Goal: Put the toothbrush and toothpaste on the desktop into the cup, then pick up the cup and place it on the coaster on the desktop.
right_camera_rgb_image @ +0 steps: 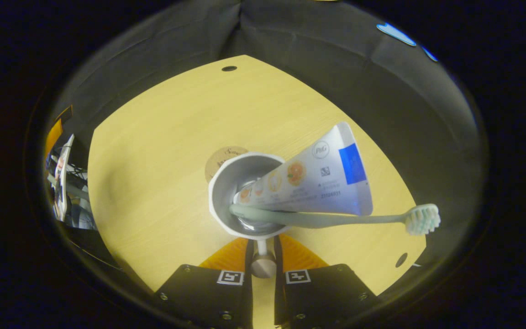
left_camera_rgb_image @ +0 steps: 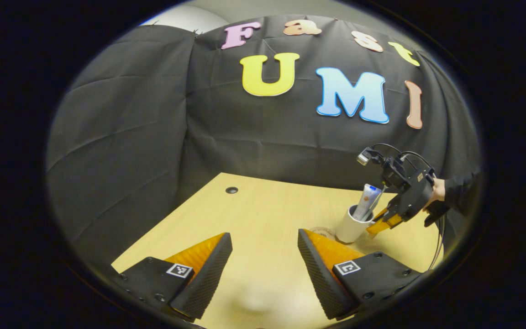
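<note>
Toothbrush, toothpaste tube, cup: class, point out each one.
toothbrush (right_camera_rgb_image: 420, 219), right gripper view, on the bristle head.
toothpaste tube (right_camera_rgb_image: 331, 176), right gripper view, on its flat printed body.
cup (left_camera_rgb_image: 349, 228), left gripper view, on its white outer wall.

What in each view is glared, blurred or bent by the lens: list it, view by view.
Left gripper view: a pale glare patch on the desktop between the fingers; the desk edges bow; the cup and right gripper are small but sharp. Right gripper view: even light, the toothpaste stretched large by the fisheye, the toothbrush head slightly soft, the coaster dim behind the cup.
</note>
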Demonstrator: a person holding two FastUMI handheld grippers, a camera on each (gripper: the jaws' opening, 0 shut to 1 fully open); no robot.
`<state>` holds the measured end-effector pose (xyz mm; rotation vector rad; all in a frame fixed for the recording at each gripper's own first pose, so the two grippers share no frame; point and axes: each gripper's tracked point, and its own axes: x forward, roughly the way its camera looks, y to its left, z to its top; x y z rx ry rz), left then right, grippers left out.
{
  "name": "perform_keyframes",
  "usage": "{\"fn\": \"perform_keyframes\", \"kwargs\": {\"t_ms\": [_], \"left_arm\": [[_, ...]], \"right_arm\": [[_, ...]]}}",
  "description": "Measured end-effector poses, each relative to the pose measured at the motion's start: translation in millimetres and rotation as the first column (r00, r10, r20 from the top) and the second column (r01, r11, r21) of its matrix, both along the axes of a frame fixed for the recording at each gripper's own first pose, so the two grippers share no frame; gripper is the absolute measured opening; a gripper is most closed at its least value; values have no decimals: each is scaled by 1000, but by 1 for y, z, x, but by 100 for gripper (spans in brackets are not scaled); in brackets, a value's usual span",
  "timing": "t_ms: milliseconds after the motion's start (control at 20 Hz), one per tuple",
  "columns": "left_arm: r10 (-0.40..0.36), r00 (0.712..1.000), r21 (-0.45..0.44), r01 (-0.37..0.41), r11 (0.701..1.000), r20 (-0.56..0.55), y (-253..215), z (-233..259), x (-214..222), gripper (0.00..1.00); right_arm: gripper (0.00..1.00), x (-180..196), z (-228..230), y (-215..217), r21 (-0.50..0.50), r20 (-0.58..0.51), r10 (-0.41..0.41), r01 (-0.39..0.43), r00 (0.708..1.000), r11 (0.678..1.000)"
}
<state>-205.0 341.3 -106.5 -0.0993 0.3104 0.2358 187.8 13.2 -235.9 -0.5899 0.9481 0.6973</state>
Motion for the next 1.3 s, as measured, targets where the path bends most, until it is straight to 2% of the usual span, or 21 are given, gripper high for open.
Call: {"fn": "perform_keyframes", "kwargs": {"t_ms": [200,500,1300], "left_arm": [[-3,1000,4,3,1000,-1,1,0,-2,97],[-1,1000,16,1,1000,-3,6,2,-7,97],[15,1000,16,-15,1000,-15,25,-3,-21,97]], "right_arm": [[18,-1,12,16,39,12,12,-13,1000,999],[18,1,7,16,79,17,34,-35,999,996],[18,1,10,10,5,28,38,-38,999,999]]}}
